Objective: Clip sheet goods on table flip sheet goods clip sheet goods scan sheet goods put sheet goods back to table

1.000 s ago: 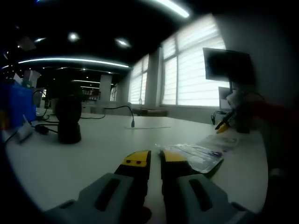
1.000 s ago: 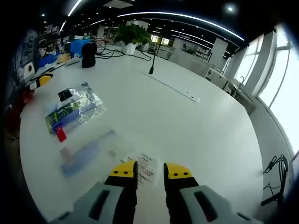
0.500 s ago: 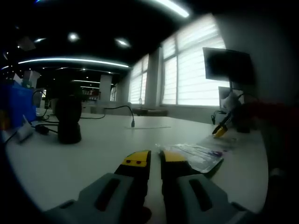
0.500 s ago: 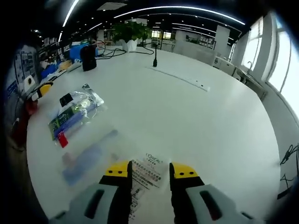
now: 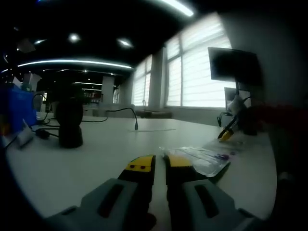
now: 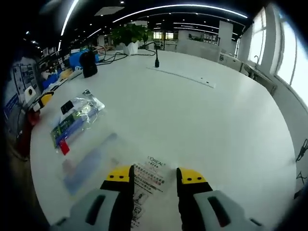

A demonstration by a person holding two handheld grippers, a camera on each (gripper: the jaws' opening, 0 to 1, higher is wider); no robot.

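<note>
- Progress, as a judgement: the task looks barely begun. No sachet is lifted, flipped or scanned yet; the first clip seems about to happen, and flipping, re-clipping, scanning and setting back all remain.
- Left gripper (image 5: 160, 161), seen in the left gripper view: its yellow-tipped grey fingers stand nearly together with only a thin gap between them and nothing held. It sits low over the white round surface (image 5: 96, 154).
- Just beyond and to the right of those tips lies a clear plastic packet with green and blue printed contents (image 5: 202, 159), flat on the surface.
- Further left in the same view stands a dark rounded device on a base (image 5: 70, 122); one is countable, with cables trailing beside it.
- Right gripper (image 6: 153, 175), seen in the right gripper view: its yellow-tipped fingers are spread apart, and a flat white sachet with black printed text (image 6: 150, 177) lies on the surface between them. I cannot tell whether the fingers touch it; it is not yet pinched.
- Just left of that sachet rests a translucent sachet with a blue shape inside (image 6: 89, 163), also flat.
- Count of sheet goods in the right gripper view: three, namely the clear packet near the left edge, the blue translucent sachet and the white printed sachet.
- Count of grippers: two, one per view.
- At the far edge stands one green potted plant (image 6: 129, 34).
</note>
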